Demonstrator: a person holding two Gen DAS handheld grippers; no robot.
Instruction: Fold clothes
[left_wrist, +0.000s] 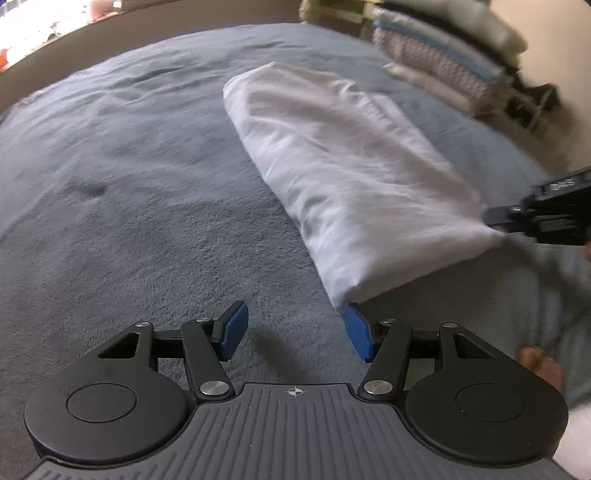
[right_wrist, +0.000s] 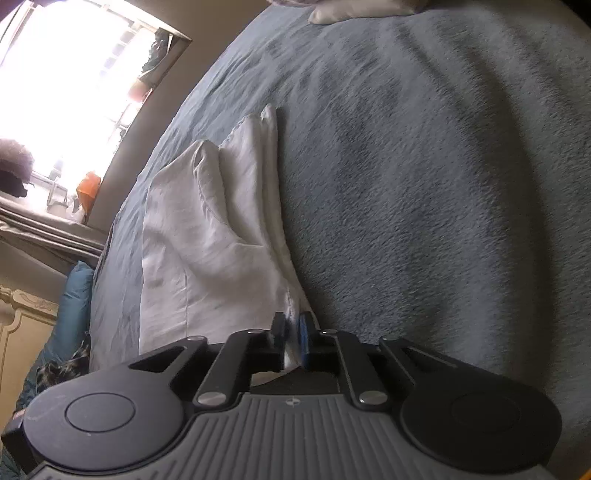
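A white garment (left_wrist: 332, 147) lies folded into a long narrow band on the grey-blue blanket (left_wrist: 129, 184). My left gripper (left_wrist: 295, 328) is open just above the blanket, its right blue pad (left_wrist: 356, 332) right beside the band's near corner, with nothing between the pads. My right gripper (left_wrist: 495, 218) reaches in from the right to the band's other near corner. In the right wrist view the garment (right_wrist: 207, 229) stretches away from my right gripper (right_wrist: 291, 332), whose jaws stand narrowly apart with a thin edge of the white cloth pinched between them.
A stack of folded textiles (left_wrist: 443, 55) sits at the far right of the bed. A bright window (right_wrist: 74, 74) is off to the left, a teal cushion (right_wrist: 77, 291) lies beside the bed, and a white pillow (right_wrist: 332, 13) lies at its far end. A hand (left_wrist: 539, 363) shows at the lower right.
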